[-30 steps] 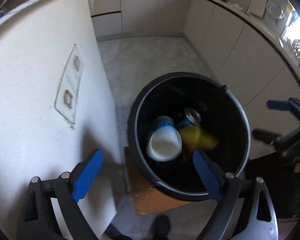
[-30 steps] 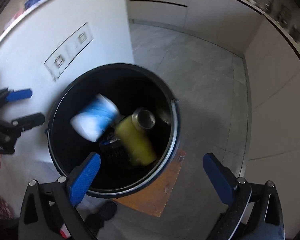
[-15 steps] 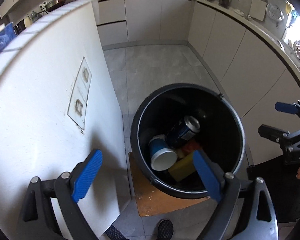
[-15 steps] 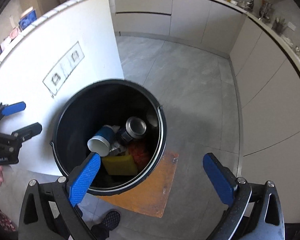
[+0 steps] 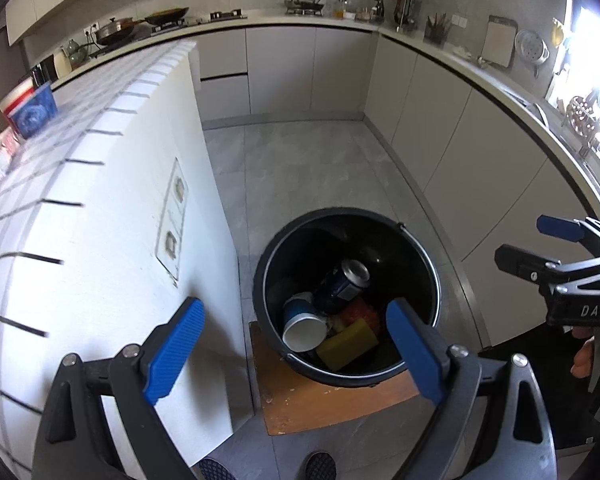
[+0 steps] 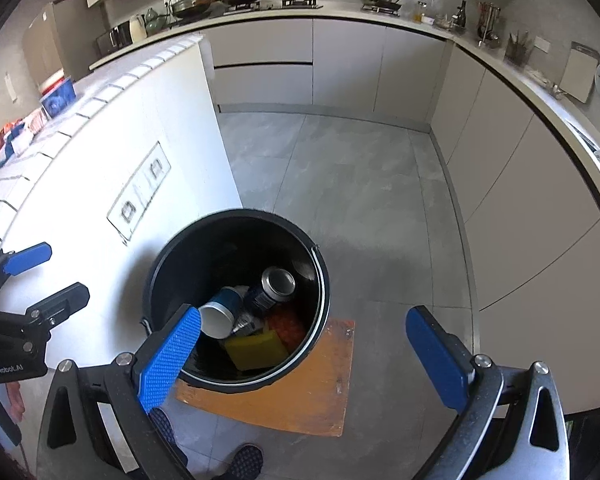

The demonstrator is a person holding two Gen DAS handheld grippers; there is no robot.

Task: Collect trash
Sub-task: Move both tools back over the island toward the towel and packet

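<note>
Both grippers hang over the bucket with nothing in them. Our left gripper (image 5: pixel 296 352) has its blue pads spread wide, empty air between them; our right gripper (image 6: pixel 304 356) stands just as wide and just as bare. Below and ahead of the left gripper we see the black bucket (image 5: pixel 428 268), which sits on a brown wooden board (image 5: pixel 300 404) on the grey floor, close against the white tiled counter (image 5: pixel 80 220) off to that gripper's left. Inside the bucket lies the trash: a blue paper cup (image 5: pixel 303 322) on its side, white mouth toward us, a dark blue can (image 5: pixel 342 282) leaning beyond it, a yellow sponge (image 5: pixel 346 344) nearest the gripper, and something orange-red (image 5: pixel 362 310) that we cannot make out. Shoe tips (image 5: pixel 320 466) show beneath the gripper.
</note>
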